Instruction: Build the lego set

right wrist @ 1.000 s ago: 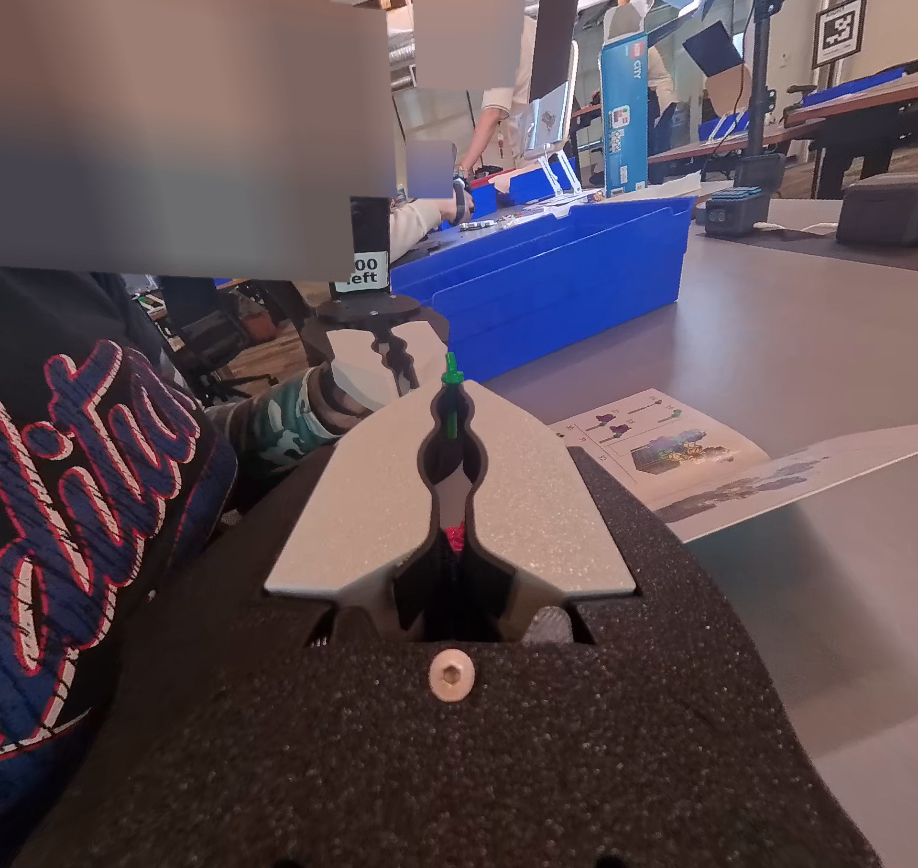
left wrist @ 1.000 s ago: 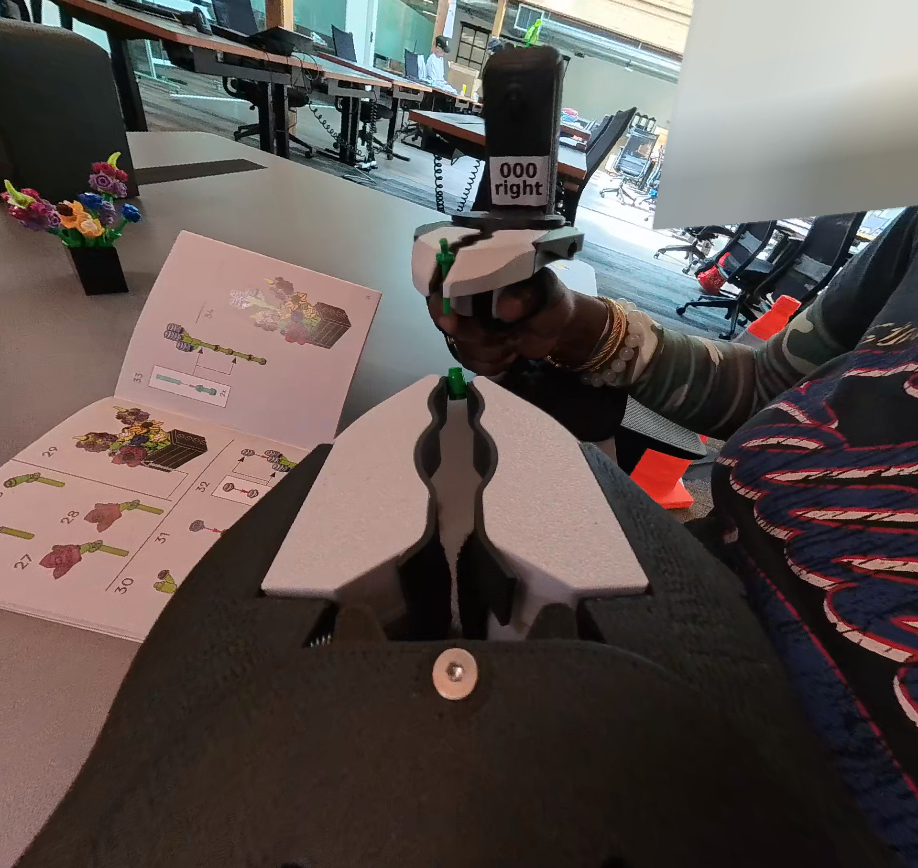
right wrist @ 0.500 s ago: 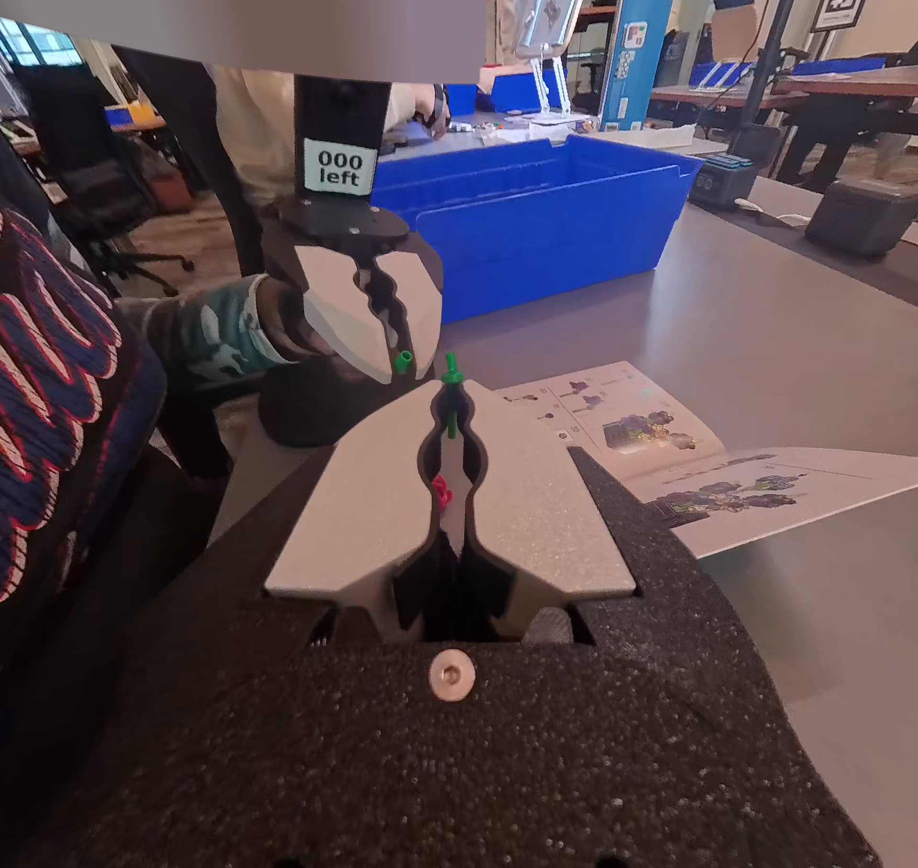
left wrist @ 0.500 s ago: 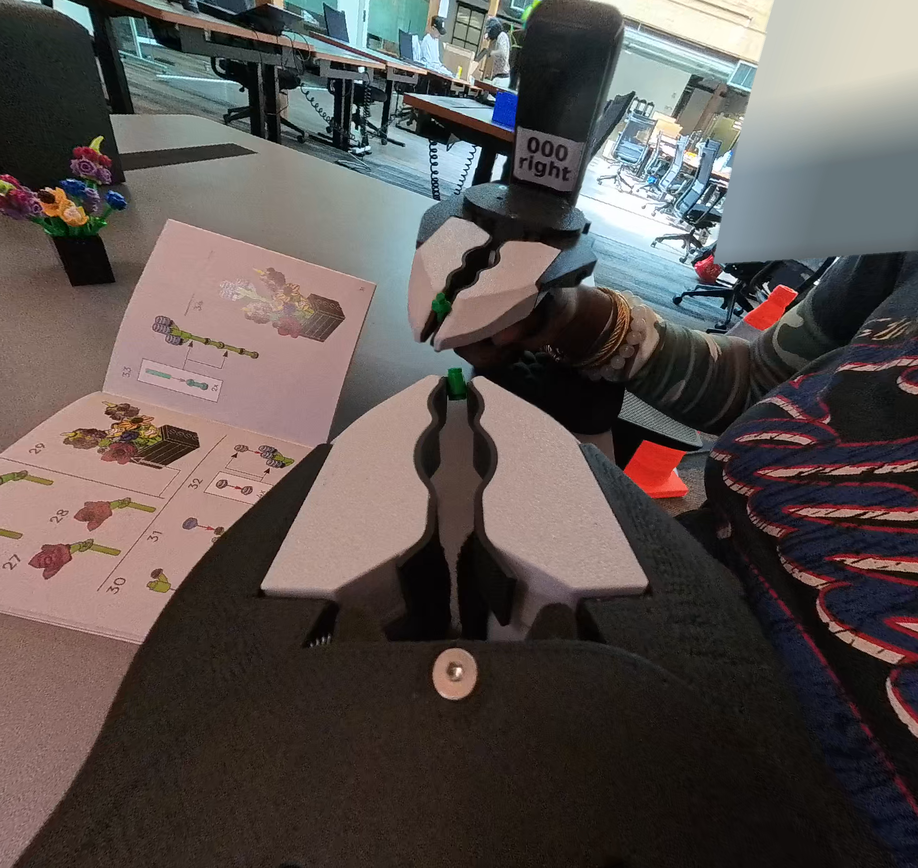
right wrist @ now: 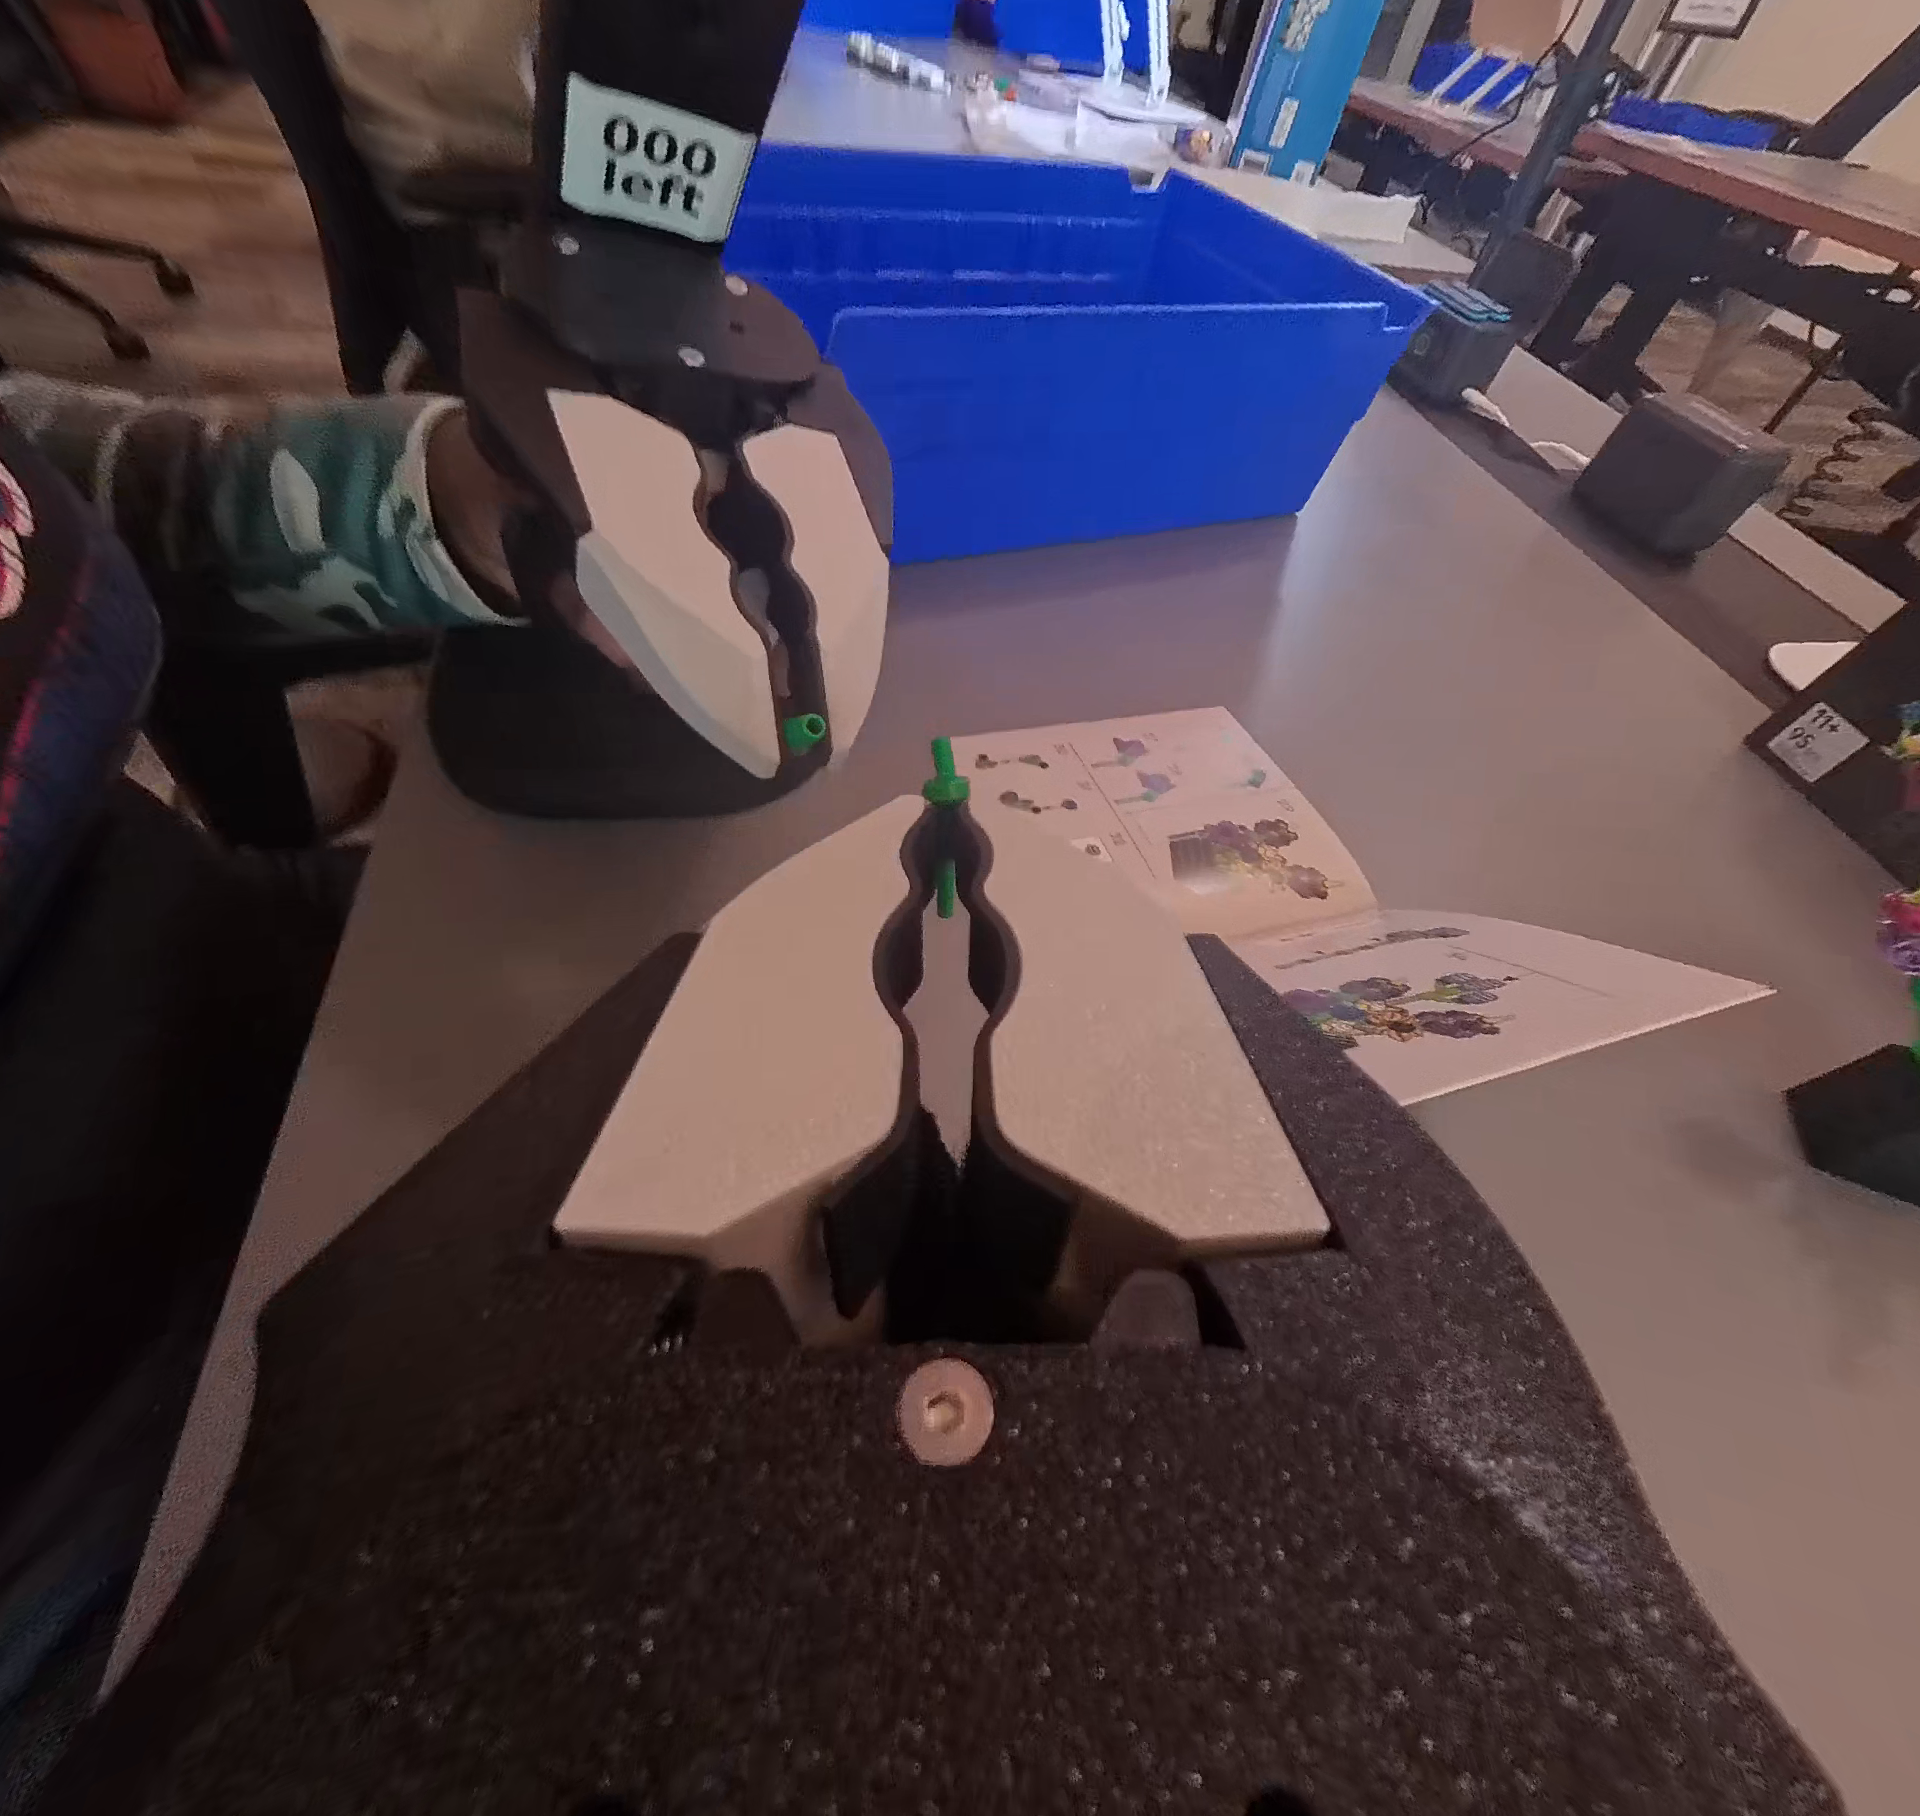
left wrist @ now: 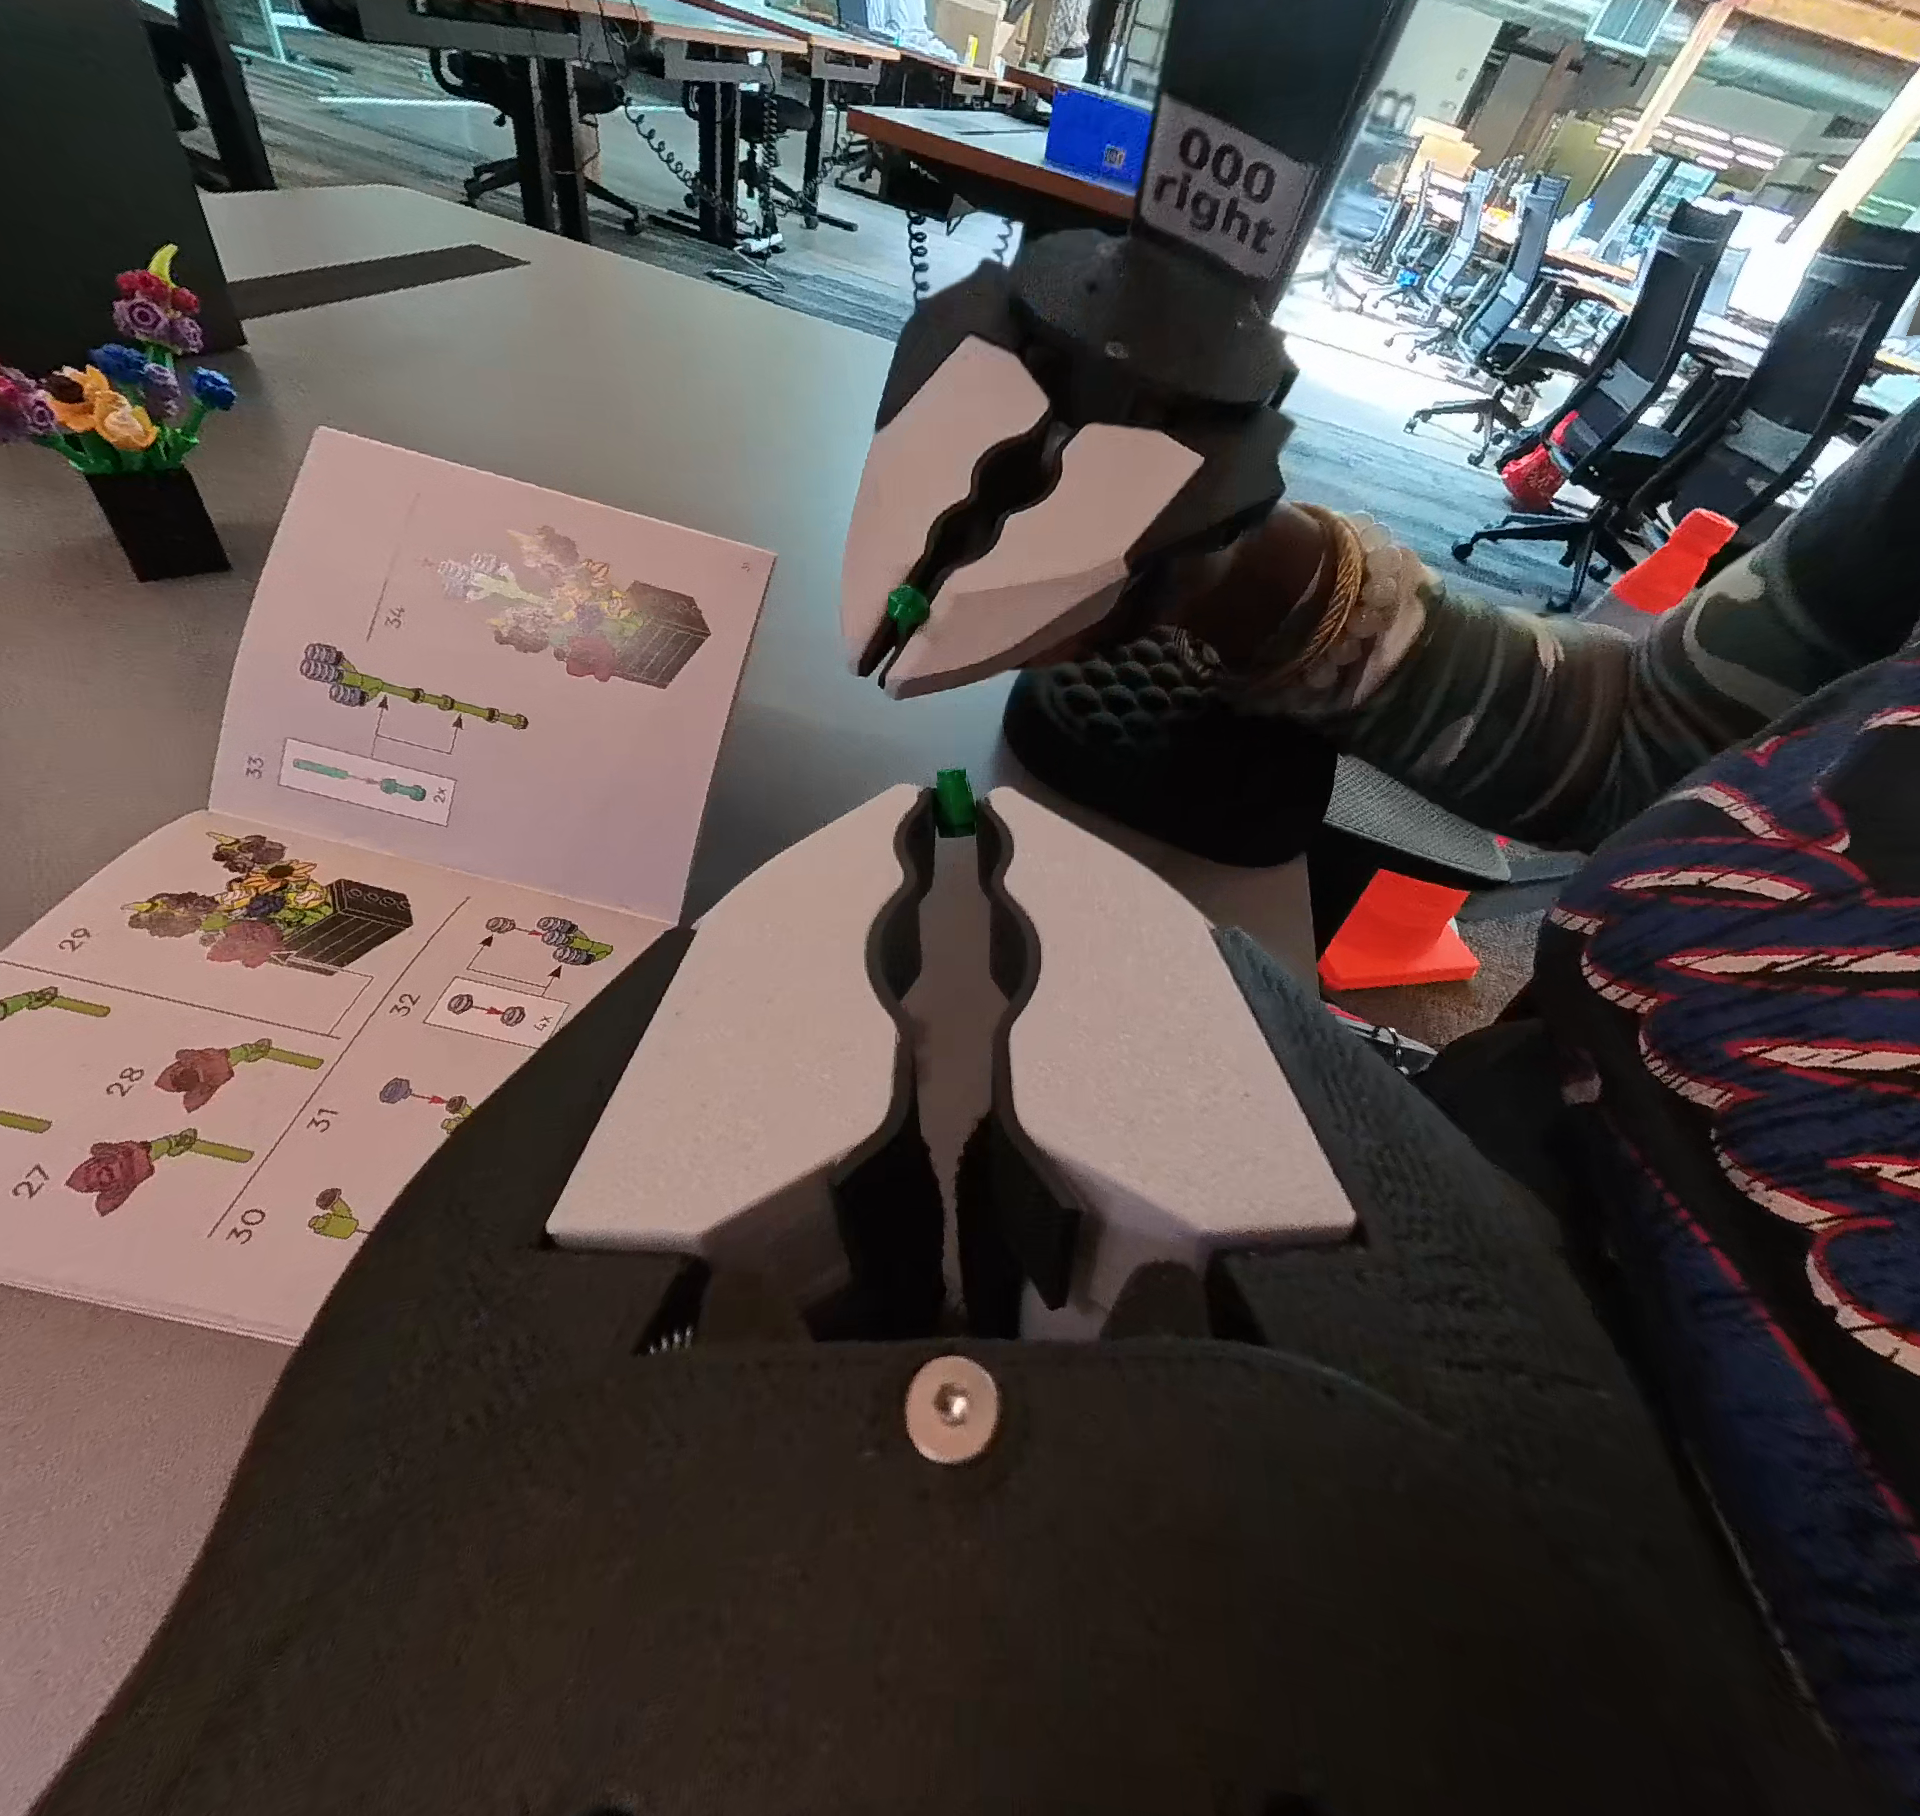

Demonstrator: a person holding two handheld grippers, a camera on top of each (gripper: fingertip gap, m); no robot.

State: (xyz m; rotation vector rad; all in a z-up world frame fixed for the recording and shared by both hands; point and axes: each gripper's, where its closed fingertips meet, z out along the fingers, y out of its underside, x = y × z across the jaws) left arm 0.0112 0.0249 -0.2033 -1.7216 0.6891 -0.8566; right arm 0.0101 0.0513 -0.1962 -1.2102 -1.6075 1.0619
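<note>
Both tongs clamped on green pieces, apart, above open booklet (left wrist: 436, 790); blue bin (right wrist: 1091, 395) behind.

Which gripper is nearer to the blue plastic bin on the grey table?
Left. The left gripper, shut on a small green piece, hangs just in front of the blue plastic bin; the right gripper, pinching a green stem, sits farther back.

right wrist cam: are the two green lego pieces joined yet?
No: the green stem piece in the right claw and the small green piece in the left claw are apart, with table visible between them.
</note>
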